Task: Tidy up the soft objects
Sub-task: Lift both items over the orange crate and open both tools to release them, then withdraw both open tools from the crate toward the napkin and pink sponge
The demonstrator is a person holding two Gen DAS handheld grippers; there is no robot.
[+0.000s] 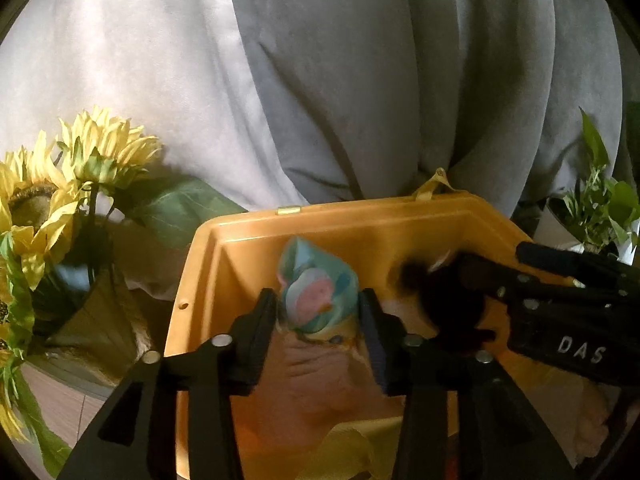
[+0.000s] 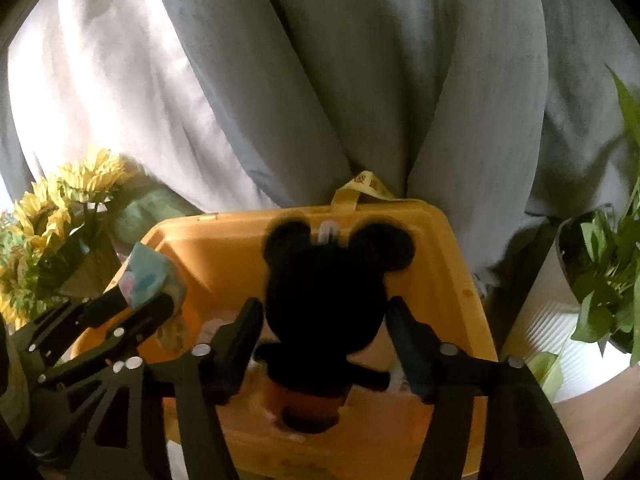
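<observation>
We hold both grippers over the yellow bin (image 2: 440, 280). The left gripper (image 1: 318, 304) has the pastel plush (image 1: 316, 292) between parted jaws; the right gripper (image 2: 324, 312) brackets the black mouse plush (image 2: 324, 292), upright, jaws likewise apart. Each toy hangs straight ahead, bin floor below.

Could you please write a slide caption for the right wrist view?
Right claw straddles a black plush over the yellow bin, curtain behind.

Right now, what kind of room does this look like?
Probably a home living space: grey curtains hang behind, with artificial sunflowers and a potted green plant flanking a yellow plastic bin of soft toys.
</observation>
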